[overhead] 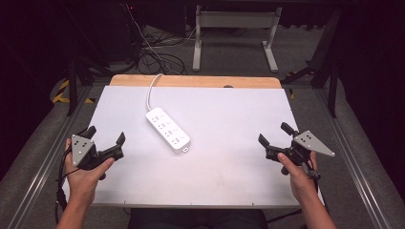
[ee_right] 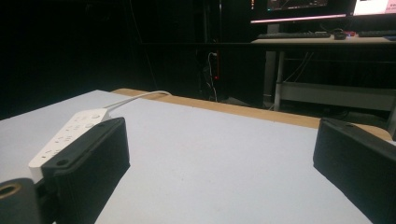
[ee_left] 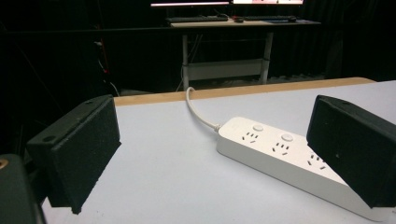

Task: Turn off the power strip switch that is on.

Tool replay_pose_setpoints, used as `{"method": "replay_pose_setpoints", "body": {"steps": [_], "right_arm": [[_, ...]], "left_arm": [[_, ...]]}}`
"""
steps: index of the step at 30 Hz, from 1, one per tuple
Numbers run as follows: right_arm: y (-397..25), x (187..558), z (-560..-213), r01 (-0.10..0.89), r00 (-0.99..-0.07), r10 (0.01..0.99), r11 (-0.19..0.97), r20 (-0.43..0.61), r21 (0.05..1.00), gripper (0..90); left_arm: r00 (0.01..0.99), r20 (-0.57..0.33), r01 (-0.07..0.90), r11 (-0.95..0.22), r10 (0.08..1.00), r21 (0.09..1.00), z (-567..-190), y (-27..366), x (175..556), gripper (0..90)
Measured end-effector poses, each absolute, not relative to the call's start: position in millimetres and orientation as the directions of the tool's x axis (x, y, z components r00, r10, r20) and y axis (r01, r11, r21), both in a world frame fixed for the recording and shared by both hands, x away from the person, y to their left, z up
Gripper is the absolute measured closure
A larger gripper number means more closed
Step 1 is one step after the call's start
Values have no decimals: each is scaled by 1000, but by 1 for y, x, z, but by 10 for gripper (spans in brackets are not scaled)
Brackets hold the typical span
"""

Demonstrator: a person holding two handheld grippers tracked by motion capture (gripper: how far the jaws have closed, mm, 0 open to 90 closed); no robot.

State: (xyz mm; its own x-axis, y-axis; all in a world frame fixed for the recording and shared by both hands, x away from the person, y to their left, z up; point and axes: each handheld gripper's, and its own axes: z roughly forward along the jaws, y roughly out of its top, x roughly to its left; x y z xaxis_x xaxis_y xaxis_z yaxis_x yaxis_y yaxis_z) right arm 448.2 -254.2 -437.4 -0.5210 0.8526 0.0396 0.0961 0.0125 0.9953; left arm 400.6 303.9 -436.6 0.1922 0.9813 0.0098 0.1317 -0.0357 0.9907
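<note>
One white power strip is laid diagonally on the white bench, its cord led over the far edge. Left gripper and right gripper are held wide-fingered and empty at either side, well apart from it.

A dark room holds a white-legged desk beyond the table, cables on grey floor.

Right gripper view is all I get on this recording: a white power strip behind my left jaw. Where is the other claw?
Observer: The left claw is near the table's left edge, jaws open, holding nothing.
Operator: How does the power strip lie?
Observer: The power strip lies diagonally, left of centre, nearer the left claw than the right claw.
Operator: And its cord?
Observer: The cord runs off the table's far edge.
</note>
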Motion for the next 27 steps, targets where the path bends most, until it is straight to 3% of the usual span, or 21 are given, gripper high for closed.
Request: {"method": "replay_pose_setpoints", "body": {"steps": [27], "right_arm": [[-256, 449, -439, 103, -519, 854, 18, 38, 995, 41]], "left_arm": [[189, 11, 146, -39, 982, 989, -441, 306, 408, 35]]}}
